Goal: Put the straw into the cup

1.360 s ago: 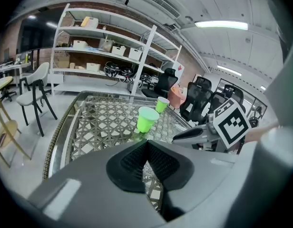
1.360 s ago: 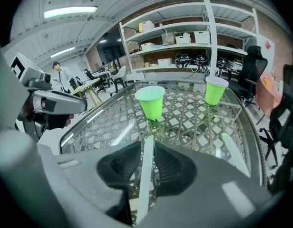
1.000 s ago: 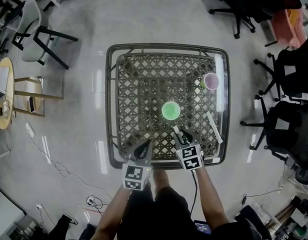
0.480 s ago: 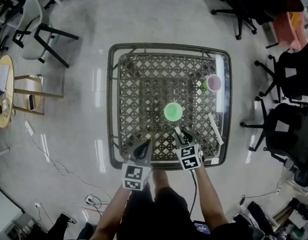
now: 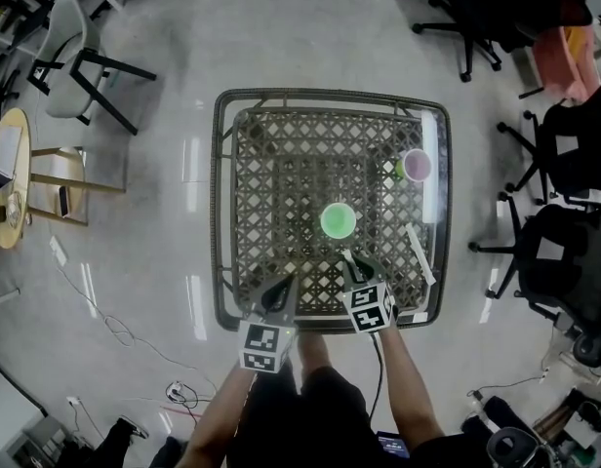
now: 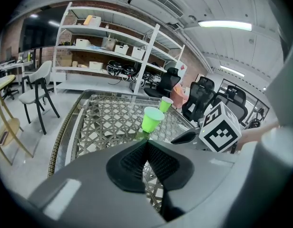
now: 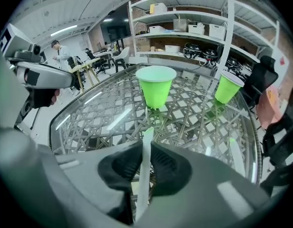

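A green cup [image 5: 338, 220] stands upright near the middle of the glass-topped wicker table [image 5: 242, 183], also seen in the left gripper view as the green cup [image 6: 151, 119] and ahead of the right jaws as the green cup [image 7: 156, 85]. My right gripper [image 5: 355, 262] is just in front of it; its jaws are closing and the pads press on a white wrapped straw [image 7: 145, 160], whose tip [image 5: 345, 254] points toward the cup. My left gripper [image 5: 279, 292] hovers at the table's near edge, shut, with nothing between its pads [image 6: 158, 158].
A second green cup [image 5: 415, 165] stands at the far right of the table. Another wrapped straw [image 5: 419, 250] lies along the right side. Office chairs [image 5: 564, 144] crowd the right; a white chair [image 5: 71, 47] and a small wooden table [image 5: 10, 178] stand left.
The right gripper's jaws have drawn together onto the straw. Both hands stay where they were.
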`<state>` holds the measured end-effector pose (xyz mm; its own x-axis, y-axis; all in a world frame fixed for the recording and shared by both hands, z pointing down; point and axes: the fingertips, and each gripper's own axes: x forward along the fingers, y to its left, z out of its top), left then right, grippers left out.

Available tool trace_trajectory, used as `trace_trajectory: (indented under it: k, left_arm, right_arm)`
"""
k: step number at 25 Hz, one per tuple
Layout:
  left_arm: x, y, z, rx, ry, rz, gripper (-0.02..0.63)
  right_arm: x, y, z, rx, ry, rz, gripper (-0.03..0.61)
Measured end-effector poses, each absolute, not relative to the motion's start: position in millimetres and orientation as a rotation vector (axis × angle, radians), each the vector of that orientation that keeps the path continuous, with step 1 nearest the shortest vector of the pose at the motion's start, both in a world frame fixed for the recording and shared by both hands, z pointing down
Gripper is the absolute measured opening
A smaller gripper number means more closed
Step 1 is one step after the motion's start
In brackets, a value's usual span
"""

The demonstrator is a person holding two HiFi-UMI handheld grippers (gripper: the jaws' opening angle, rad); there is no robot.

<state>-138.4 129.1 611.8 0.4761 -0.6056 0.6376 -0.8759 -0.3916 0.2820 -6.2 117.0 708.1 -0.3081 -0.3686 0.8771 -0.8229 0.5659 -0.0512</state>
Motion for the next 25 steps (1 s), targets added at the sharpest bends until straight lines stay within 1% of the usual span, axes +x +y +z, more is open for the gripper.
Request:
trace_trajectory:
  k: [11, 25]
  left_arm:
    - [-139.0, 128.0, 597.7, 2.154, -1.239, 0.578, 0.006]
    - [-138.8, 125.5, 570.2, 2.188, -1.262, 0.523, 0.006]
  right_arm:
    - [-6.3, 107.5, 671.4, 1.067, -1.991, 0.62, 0.054]
    - [11.2, 76.3, 555.6, 1.433, -2.191, 0.56, 0.054]
